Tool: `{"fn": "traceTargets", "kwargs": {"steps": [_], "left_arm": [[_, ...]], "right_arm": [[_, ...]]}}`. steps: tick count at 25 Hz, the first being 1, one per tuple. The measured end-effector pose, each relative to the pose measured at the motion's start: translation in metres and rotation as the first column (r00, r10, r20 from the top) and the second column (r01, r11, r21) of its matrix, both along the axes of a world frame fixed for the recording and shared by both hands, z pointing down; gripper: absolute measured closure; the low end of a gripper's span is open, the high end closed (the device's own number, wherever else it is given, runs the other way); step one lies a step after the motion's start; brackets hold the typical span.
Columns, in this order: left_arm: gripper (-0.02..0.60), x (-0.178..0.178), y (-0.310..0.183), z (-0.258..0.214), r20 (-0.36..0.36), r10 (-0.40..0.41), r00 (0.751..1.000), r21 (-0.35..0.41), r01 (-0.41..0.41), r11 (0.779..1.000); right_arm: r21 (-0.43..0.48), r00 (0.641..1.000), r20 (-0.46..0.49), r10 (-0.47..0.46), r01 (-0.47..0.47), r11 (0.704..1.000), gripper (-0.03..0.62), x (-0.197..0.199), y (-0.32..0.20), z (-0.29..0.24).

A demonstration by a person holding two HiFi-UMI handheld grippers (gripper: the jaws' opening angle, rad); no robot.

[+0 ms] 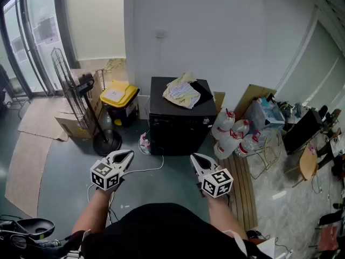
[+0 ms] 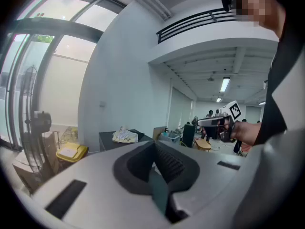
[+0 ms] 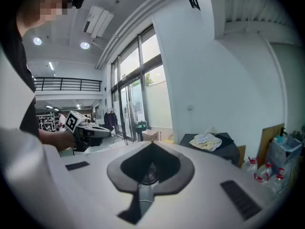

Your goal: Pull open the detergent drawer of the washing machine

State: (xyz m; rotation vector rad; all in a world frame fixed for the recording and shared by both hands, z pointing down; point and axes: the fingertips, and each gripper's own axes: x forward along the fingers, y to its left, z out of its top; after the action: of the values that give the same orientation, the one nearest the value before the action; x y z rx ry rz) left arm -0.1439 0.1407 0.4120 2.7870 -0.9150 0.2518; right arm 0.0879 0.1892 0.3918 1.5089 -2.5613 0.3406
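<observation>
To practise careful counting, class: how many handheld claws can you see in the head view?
2. The left claw is at lower left and the right claw at lower right. Both are shut, empty and short of the washing machine. None appears hidden.

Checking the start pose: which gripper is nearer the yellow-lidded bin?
The left gripper; the yellow-lidded bin stands ahead of it, while the right gripper is nearer the water jugs.

Three cameras, one corner.
From the head we look steeply down, well back from the washing machine [image 1: 180, 117]; the cameras on the left gripper [image 1: 128, 155] and right gripper [image 1: 195, 157] look almost level along their own jaws (each catching the other at its edge), and all three share that machine.
</observation>
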Motion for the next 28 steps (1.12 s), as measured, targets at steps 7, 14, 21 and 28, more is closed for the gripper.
{"fn": "traceTargets", "kwargs": {"steps": [7, 14, 21, 28], "left_arm": [[0.572, 0.015, -0.004, 0.006, 0.02, -0.018, 1.0, -0.018, 0.018, 1.0], [0.571, 0.037, 0.007, 0.002, 0.037, 0.008, 0.999, 0.003, -0.008, 1.0], [0.45, 0.059, 0.014, -0.001, 0.033, 0.013, 0.999, 0.011, -0.013, 1.0], [0.397, 0.075, 0.022, 0.009, 0.03, -0.014, 0.999, 0.001, 0.014, 1.0]], "right_arm": [[-0.006, 1.0, -0.007, 0.0, 0.0, 1.0, 0.594, 0.023, -0.004, 0.003], [0.017, 1.0, 0.0, -0.013, 0.013, 1.0, 0.592, 0.035, -0.002, 0.003], [0.028, 0.999, -0.018, -0.026, 0.027, 0.999, 0.443, 0.05, -0.001, 0.006], [0.017, 0.999, -0.039, -0.028, 0.028, 0.999, 0.387, 0.069, 0.003, 0.017]]}}
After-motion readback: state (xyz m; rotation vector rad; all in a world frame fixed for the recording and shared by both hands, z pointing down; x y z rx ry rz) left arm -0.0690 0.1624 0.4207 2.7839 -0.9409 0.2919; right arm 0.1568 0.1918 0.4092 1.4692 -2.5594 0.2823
